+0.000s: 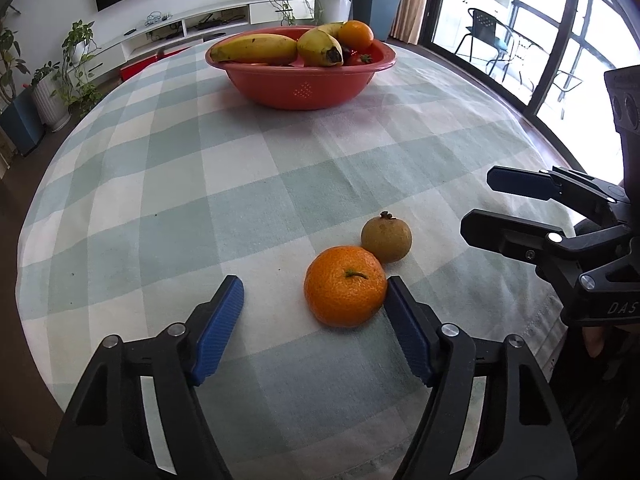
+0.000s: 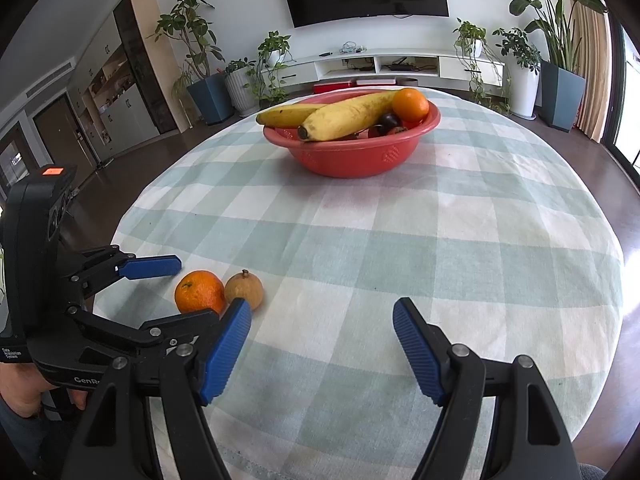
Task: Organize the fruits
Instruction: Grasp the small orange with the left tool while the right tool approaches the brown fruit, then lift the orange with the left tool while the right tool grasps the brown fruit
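An orange mandarin (image 1: 345,286) lies on the checked tablecloth, touching a small brown fruit (image 1: 386,239) just behind it. My left gripper (image 1: 316,300) is open and low over the cloth, the mandarin against its right finger's pad (image 1: 406,328). My right gripper (image 2: 322,320) is open and empty, to the right of both fruits (image 2: 200,292) (image 2: 244,289); it also shows in the left wrist view (image 1: 480,204). A red bowl (image 1: 300,84) at the far side holds two bananas (image 1: 256,49), an orange (image 1: 357,35) and small dark fruits.
The round table's tablecloth (image 2: 460,240) stretches between the fruits and the bowl (image 2: 352,156). Its front edge runs close below both grippers. Potted plants, a white TV shelf and a glass door stand beyond the table.
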A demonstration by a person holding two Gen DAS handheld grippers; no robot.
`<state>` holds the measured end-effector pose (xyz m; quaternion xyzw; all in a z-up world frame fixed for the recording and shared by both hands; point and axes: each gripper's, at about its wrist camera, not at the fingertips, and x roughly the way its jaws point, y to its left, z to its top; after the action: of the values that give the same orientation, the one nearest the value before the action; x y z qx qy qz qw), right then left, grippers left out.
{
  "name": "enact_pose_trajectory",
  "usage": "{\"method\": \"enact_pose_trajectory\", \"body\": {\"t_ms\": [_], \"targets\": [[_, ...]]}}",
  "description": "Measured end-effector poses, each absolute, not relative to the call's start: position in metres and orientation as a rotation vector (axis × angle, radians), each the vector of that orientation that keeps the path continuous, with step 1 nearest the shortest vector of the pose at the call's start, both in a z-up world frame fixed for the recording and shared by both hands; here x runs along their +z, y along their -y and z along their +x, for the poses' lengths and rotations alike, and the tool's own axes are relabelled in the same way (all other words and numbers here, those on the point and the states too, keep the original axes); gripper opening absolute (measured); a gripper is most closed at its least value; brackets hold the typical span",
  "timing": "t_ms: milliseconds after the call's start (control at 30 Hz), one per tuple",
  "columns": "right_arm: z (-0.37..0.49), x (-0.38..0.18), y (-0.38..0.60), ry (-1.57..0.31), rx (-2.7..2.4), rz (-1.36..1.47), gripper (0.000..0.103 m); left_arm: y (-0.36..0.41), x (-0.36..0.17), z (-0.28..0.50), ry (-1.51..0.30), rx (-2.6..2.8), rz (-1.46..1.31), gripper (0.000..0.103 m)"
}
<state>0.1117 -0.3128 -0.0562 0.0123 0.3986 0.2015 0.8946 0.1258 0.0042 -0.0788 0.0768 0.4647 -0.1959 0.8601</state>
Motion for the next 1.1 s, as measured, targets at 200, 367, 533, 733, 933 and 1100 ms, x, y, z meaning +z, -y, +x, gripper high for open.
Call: {"method": "enact_pose_trajectory", "body": {"t_ms": [200,367,533,733,933,1100], "targets": [[0.111,-0.057,0.310,-0.829,0.420,0.015,0.076,-0.002,-0.079,0.125,-0.971,-0.429,0.164,0.042],[0.111,-0.058,0.305,-0.840,0.425,-0.002,0.074,-0.006,-0.078,0.125,-0.964,-0.434,0.152,0.037],[0.111,-0.056,0.299,-0.842,0.441,-0.014,0.072,-0.014,-0.072,0.121,-0.944,-0.434,0.126,0.037],[0.113,-0.054,0.275,-0.851,0.482,-0.044,0.068,-0.032,-0.061,0.115,-0.918,-0.425,0.073,0.037],[0.121,-0.062,0.246,-0.880,0.501,-0.126,0.058,-0.051,-0.053,0.110,-0.901,-0.413,0.029,0.037],[0.124,-0.069,0.234,-0.903,0.497,-0.178,0.045,-0.059,-0.051,0.108,-0.895,-0.407,0.012,0.037]]}}
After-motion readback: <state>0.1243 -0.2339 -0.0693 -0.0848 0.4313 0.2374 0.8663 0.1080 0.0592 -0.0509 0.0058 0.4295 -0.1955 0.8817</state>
